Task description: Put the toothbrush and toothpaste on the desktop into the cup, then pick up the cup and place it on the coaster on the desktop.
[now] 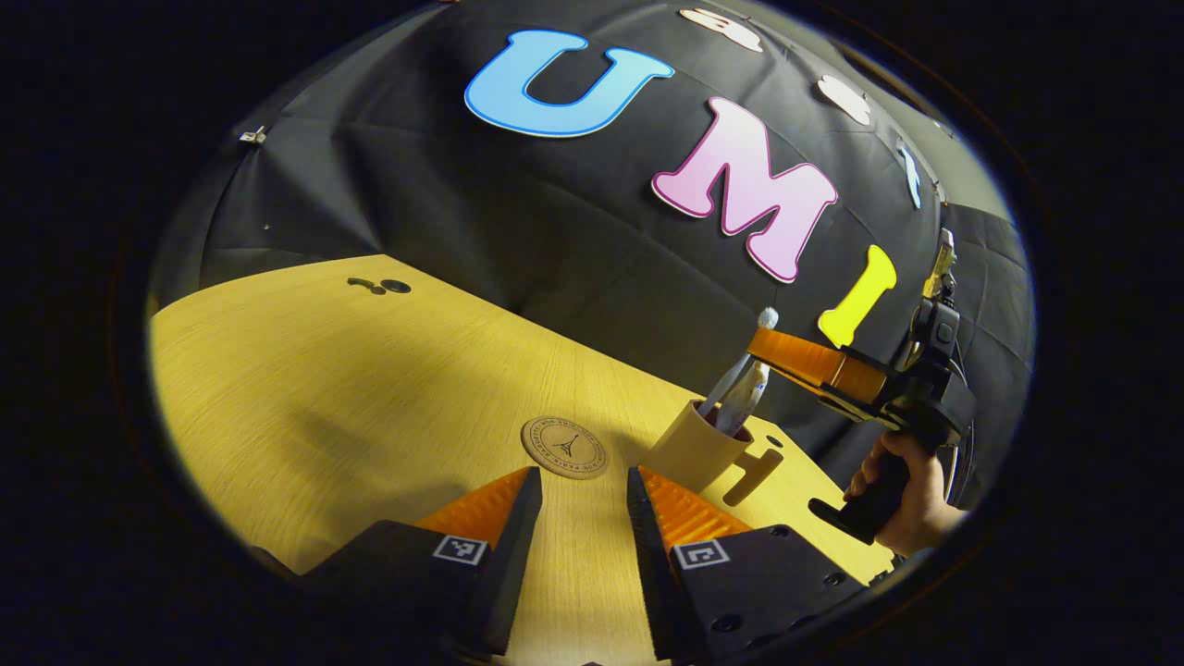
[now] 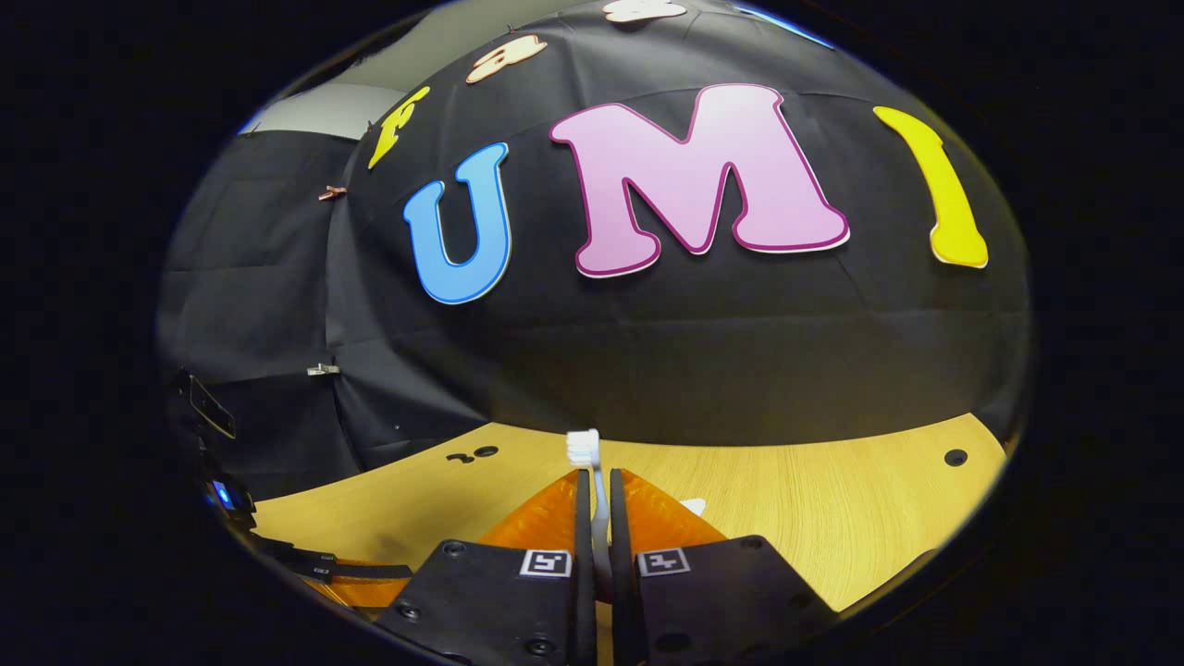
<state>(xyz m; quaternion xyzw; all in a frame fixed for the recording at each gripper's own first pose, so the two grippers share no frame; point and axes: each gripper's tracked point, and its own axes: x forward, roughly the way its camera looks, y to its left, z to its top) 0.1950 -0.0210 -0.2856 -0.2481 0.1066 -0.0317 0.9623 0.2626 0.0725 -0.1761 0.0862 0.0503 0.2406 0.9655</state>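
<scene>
In the left gripper view a beige cup (image 1: 689,450) stands on the wooden desktop (image 1: 324,388), just right of a round cork coaster (image 1: 564,447). A toothpaste tube (image 1: 747,400) and a toothbrush (image 1: 731,377) stand in the cup. My right gripper (image 1: 755,344), held by a hand (image 1: 911,504), is above the cup and grips the toothbrush near its head. In the right gripper view the white toothbrush (image 2: 585,449) sticks up between my right gripper's (image 2: 599,479) shut fingers. My left gripper (image 1: 583,486) hangs open just in front of the coaster, with nothing between its fingers.
Small dark holes mark the desktop at its far left (image 1: 388,286) and, in the right gripper view, near its right edge (image 2: 955,457). The black cloth wall runs close behind the cup. Bare wood stretches left of the coaster.
</scene>
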